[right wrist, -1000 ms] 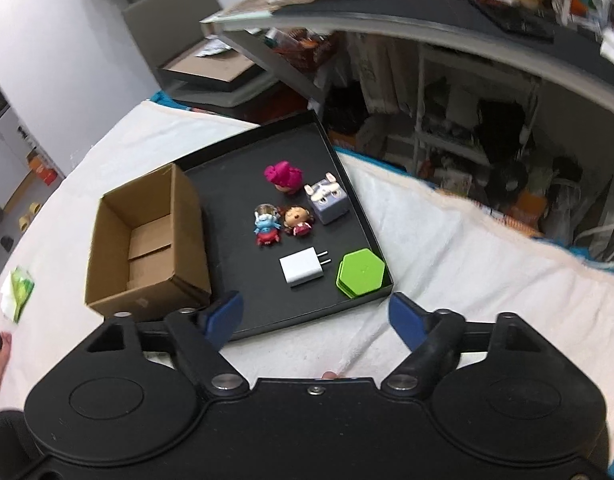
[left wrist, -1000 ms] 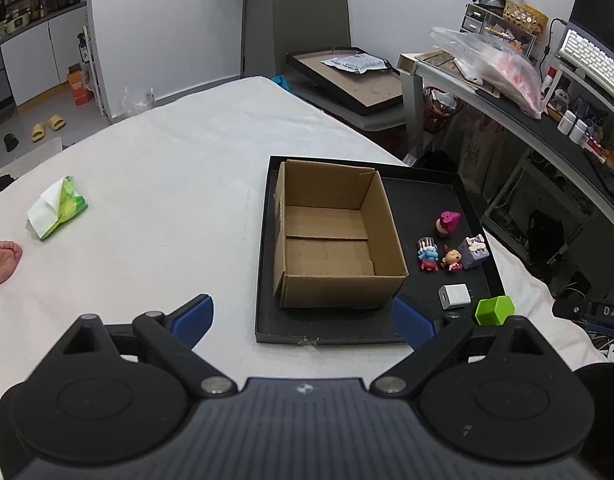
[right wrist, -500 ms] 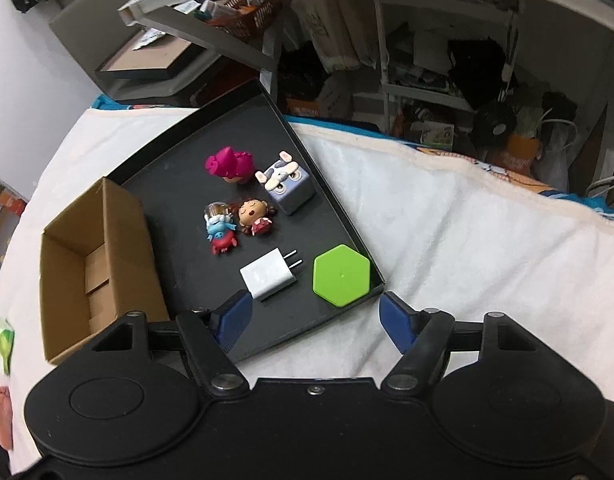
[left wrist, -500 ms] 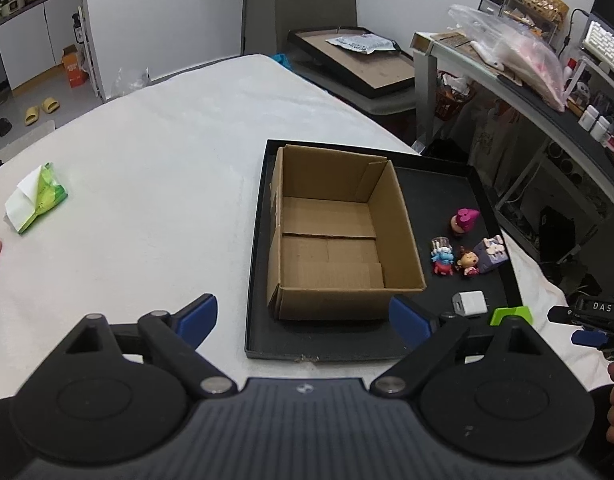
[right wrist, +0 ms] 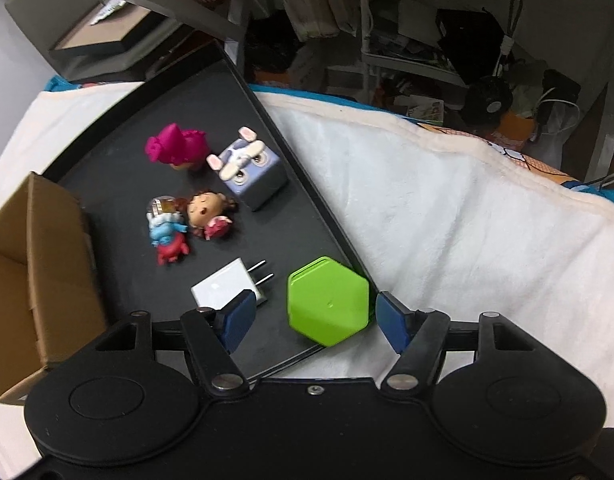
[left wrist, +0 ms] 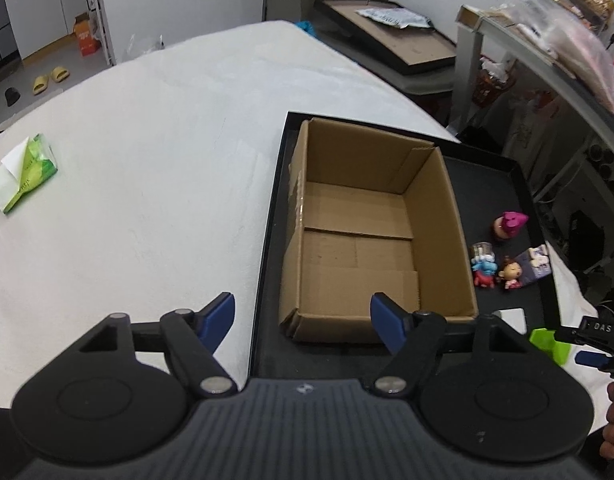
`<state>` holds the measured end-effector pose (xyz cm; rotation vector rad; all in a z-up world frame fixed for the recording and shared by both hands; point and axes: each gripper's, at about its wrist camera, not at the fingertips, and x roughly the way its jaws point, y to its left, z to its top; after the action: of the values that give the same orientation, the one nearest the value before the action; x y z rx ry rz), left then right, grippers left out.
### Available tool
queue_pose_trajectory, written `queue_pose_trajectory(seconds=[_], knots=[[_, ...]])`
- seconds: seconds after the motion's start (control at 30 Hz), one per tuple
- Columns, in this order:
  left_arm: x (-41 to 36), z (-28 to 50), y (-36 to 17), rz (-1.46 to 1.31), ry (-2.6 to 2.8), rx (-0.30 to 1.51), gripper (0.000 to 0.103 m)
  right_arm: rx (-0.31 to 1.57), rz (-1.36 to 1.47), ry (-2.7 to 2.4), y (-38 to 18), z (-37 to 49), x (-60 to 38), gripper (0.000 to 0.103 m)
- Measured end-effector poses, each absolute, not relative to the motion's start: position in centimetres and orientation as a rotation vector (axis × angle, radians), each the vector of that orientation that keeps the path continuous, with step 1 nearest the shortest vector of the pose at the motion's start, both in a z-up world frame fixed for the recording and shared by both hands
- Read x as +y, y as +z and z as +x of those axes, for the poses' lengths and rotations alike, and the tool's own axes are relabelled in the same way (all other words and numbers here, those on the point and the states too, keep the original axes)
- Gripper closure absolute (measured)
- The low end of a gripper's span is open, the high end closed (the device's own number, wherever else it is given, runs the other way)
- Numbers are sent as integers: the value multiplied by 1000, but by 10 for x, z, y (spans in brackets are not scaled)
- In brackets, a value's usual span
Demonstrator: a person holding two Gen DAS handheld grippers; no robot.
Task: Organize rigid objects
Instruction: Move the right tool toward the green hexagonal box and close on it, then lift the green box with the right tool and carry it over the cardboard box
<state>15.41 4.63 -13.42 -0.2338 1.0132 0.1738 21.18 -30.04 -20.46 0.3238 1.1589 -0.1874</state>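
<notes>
Box (left wrist: pixel 371 236) sits empty on the tray's (right wrist: pixel 331 224) left side, left gripper (left wrist: pixel 303 316) hanging wide open just in front of it. Right of the box: toys, charger (right wrist: pixel 223 286), then the green hexagon (right wrist: pixel 327 300), framed by the right gripper's (right wrist: pixel 313 316) spread jaws, nothing held. Looks like the grab stage; next it needs lowering and closing.

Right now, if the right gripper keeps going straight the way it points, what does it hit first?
Most likely the green hexagonal box, which sits between the open fingers of the right gripper at the black tray's corner; depth is uncertain.
</notes>
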Motion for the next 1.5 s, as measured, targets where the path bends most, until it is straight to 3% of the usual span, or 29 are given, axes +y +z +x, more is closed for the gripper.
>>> queue_pose_trajectory(seconds=[0.23, 0.3, 0.37, 0.4, 0.43, 0.5, 0.53, 0.57, 0.6, 1.5], knots=[[50, 175, -153, -240, 177, 1043, 37, 1159, 294, -208, -220, 220, -297, 38], [51, 182, -158, -242, 184, 1046, 38, 1167, 286, -210, -224, 223, -295, 44], [49, 190, -164, -229, 190, 1050, 41, 1178, 298, -212, -228, 225, -296, 56], [49, 193, -168, -223, 194, 1053, 42, 1178, 300, -211, -229, 226, -296, 56], [49, 196, -171, -221, 196, 1056, 46, 1170, 296, -207, -230, 226, -295, 56], [49, 200, -178, -225, 188, 1069, 66, 1157, 277, -193, -229, 226, -290, 56], [50, 201, -181, -225, 183, 1081, 83, 1152, 276, -188, -229, 226, -288, 57], [51, 202, -184, -229, 193, 1093, 92, 1147, 279, -183, -229, 226, -288, 57], [53, 202, -185, -236, 210, 1093, 93, 1143, 281, -178, -228, 226, -287, 57], [48, 173, -181, -183, 163, 1087, 93, 917, 313, -82, -173, 211, -272, 57]])
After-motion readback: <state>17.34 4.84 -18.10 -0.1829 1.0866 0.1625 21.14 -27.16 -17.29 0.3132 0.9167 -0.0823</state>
